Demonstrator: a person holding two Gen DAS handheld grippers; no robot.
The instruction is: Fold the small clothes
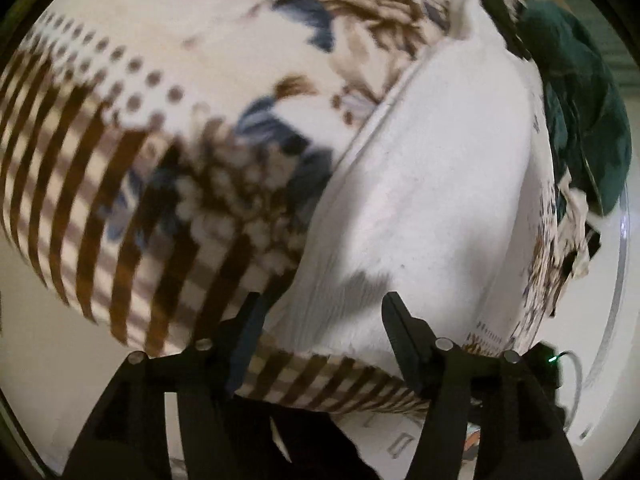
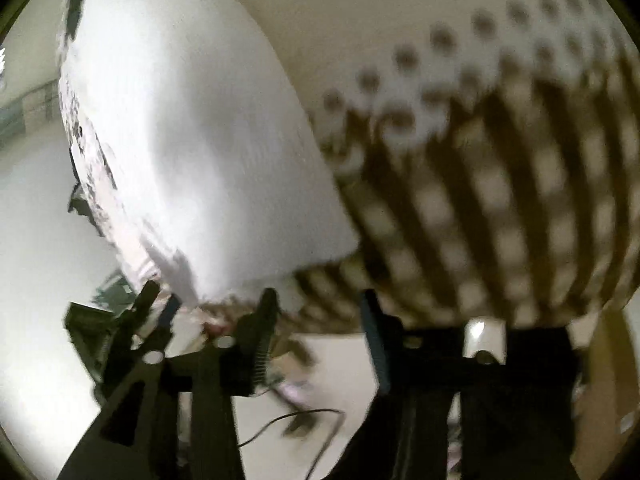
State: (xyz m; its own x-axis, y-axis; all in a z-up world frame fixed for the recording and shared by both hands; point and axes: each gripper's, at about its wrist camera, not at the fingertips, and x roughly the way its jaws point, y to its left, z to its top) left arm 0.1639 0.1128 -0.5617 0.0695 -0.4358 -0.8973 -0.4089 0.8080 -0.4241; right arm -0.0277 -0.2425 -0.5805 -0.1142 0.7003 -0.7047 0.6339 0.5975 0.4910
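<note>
A white garment (image 1: pixel 432 168) lies on a bed cover printed with brown stripes, dots and blue-brown flowers (image 1: pixel 120 128). My left gripper (image 1: pixel 320 312) is open, its fingers spread at the garment's near edge, apart from the cloth. In the right wrist view the same white garment (image 2: pixel 192 132) fills the left half over the striped cover (image 2: pixel 500 200). My right gripper (image 2: pixel 320 304) is open, its fingers just below the garment's near corner. The other gripper (image 2: pixel 156 300) shows at the left, by the garment's edge. Both views are blurred.
A dark green cloth (image 1: pixel 580 92) lies heaped beyond the white garment at the right. A pale floor (image 1: pixel 592 304) and a cable (image 2: pixel 304 420) show past the cover's edge.
</note>
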